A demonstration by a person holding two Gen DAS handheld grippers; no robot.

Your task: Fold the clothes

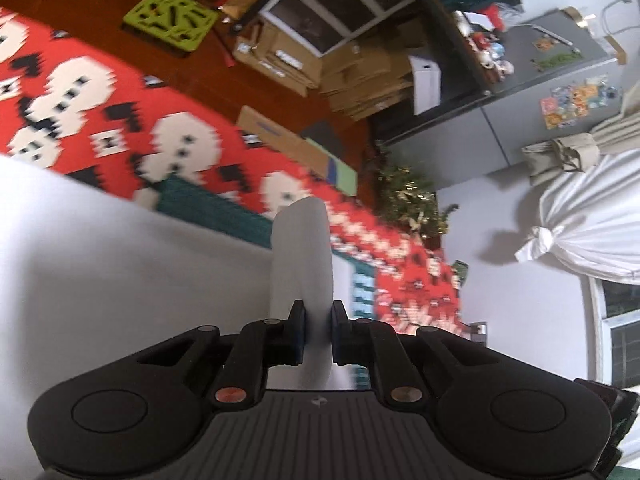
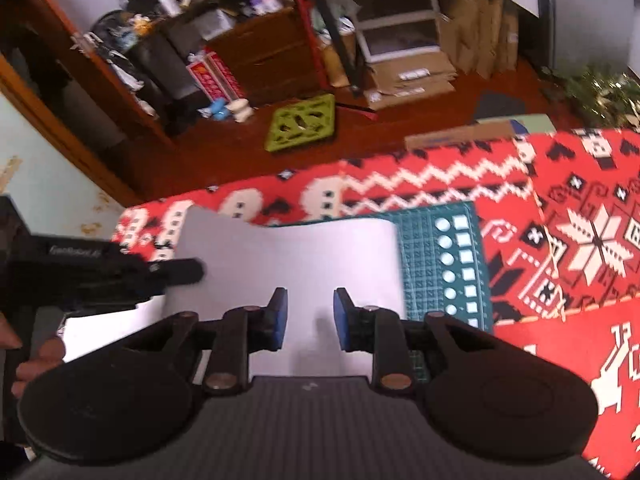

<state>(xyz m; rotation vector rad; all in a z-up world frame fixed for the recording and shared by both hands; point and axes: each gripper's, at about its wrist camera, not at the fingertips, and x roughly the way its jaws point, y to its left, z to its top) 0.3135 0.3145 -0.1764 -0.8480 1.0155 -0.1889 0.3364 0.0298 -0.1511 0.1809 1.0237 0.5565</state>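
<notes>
Left gripper (image 1: 319, 336) fingers clenched on a fold of white cloth (image 1: 301, 256); right gripper (image 2: 307, 318) fingers released above it. Cloth plain, smooth, lying on a green mat (image 2: 444, 264) over a red patterned blanket (image 2: 560, 216). Wood floor (image 2: 224, 152) beyond, cluttered: cardboard boxes (image 2: 412, 76), green tray (image 2: 302, 124), drawer unit (image 2: 396, 12), contents unclear.

My black plastic left gripper (image 1: 318, 334) and black plastic right gripper (image 2: 306, 320) are showing blue pads (image 2: 280, 318), round black discs, copper-coloured screws and ribbed grey tops.
</notes>
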